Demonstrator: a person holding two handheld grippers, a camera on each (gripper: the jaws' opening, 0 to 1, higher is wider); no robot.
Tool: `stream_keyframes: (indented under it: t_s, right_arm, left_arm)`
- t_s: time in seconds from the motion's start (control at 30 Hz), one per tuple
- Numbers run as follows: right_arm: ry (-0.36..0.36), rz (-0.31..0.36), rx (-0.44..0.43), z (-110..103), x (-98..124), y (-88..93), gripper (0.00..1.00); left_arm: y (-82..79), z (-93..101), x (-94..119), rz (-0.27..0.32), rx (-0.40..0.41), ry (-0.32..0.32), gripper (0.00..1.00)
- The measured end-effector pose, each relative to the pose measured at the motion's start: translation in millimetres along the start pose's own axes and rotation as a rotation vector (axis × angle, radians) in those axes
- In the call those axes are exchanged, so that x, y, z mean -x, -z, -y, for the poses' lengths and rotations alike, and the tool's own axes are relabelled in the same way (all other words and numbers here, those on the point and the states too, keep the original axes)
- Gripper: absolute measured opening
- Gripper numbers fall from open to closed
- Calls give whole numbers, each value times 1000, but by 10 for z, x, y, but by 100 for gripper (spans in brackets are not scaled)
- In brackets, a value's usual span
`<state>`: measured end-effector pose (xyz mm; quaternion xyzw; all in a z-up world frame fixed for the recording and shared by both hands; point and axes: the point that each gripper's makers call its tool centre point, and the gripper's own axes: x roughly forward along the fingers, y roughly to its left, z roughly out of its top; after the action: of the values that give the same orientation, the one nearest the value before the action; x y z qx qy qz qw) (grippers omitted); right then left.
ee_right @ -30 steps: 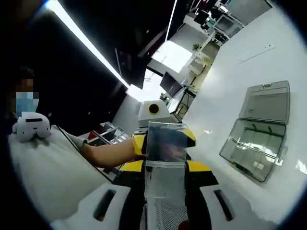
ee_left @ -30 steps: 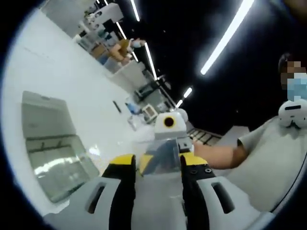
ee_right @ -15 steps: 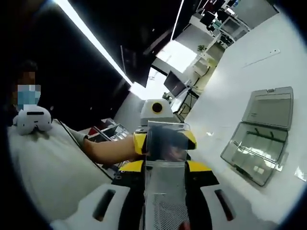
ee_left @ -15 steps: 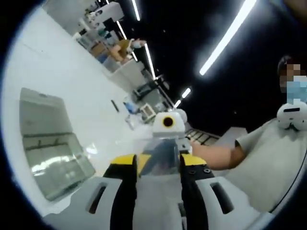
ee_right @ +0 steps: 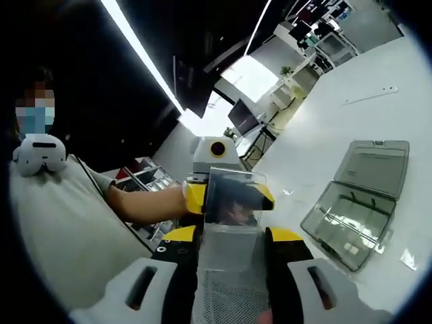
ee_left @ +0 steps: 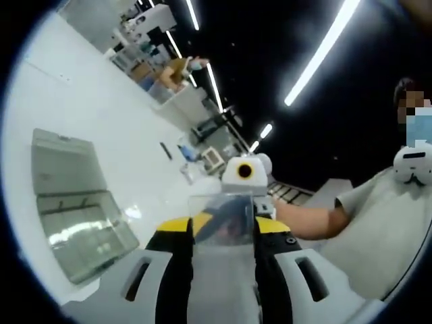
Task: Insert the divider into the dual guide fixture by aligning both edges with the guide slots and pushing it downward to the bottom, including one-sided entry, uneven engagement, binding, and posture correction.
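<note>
Divider [ee_right: 233, 202], a clear panel, is clamped at opposite edges by left tongs [ee_left: 223, 233] and right tongs [ee_right: 229, 233], held in the air. Open clear fixture case [ee_right: 354, 212] lies on the white counter [ee_right: 331, 128], well apart from it.

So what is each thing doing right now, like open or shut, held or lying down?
Clear divider: held up in the air, gripped from both ends.
Left tongs: shut on the divider.
Right tongs: shut on the divider.
Clear box: lying on the white table, lid open and folded back, no divider in it yet.
</note>
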<state>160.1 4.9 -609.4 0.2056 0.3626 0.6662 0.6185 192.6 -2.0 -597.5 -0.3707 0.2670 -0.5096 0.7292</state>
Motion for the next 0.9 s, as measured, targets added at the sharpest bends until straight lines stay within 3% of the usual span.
stream_keyframes:
  t_s: [0.4, 0.53, 0.57, 0.7, 0.9]
  right_arm:
    - [135, -45, 72, 145, 33, 1, 37]
    - [183, -73, 85, 184, 44, 30, 36]
    - [226, -101, 106, 249, 70, 59, 36]
    - [283, -106, 109, 318, 75, 50, 33]
    - [365, -121, 131, 398, 64, 30, 30]
  left_arm:
    - [-43, -139, 7, 15, 16, -86, 32]
    - [-86, -243, 21, 33, 11, -153, 32]
    - [-95, -257, 22, 38, 14, -166, 32]
    - [-146, -369, 29, 60, 9, -253, 32]
    - [-156, -450, 4, 65, 5, -333, 31]
